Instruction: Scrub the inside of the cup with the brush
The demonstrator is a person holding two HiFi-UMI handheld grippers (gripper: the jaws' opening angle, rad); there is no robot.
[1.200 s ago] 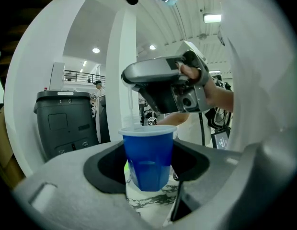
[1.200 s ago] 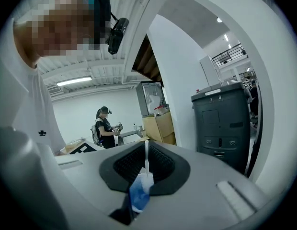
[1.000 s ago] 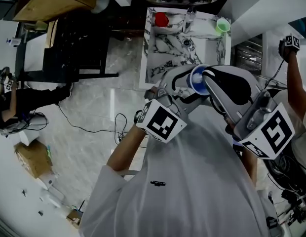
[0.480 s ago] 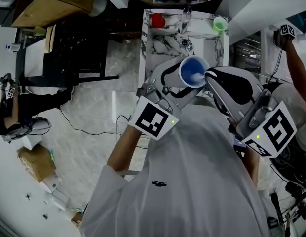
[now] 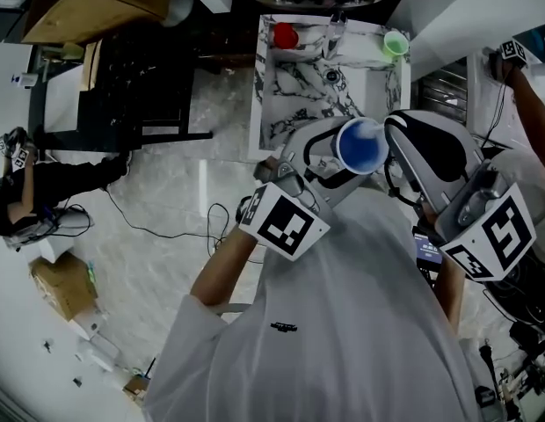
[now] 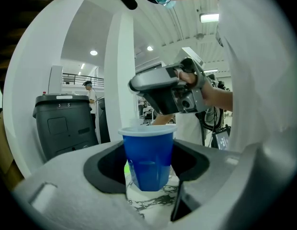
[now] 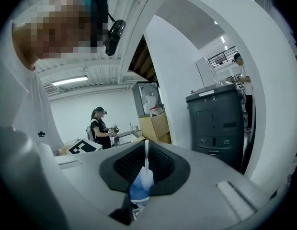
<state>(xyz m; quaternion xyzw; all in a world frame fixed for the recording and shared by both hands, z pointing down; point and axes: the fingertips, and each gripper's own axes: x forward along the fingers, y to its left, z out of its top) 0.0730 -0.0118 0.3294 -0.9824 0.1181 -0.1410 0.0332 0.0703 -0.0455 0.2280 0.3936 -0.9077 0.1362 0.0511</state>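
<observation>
Blue cup (image 6: 149, 153): thin-walled, light, probably easy to dent and slick if wet, so we judge a mid-wall hold best. Left tool (image 5: 328, 160) is clamped on it, aloft near the marble sink (image 5: 281, 95). Right tool (image 7: 144, 176) pinches the brush (image 7: 146, 153) by its thin white handle. The head view shows the cup's mouth, but we cannot find the brush there.

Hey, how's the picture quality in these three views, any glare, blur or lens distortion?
Head view: dim overall, near black along the top, edges bent by the wide lens. Left gripper view: strong fisheye with black corners, ceiling lights blown out, blue cup sharp. Right gripper view: same fisheye, a mosaic patch top left, brush close and slightly soft.
</observation>
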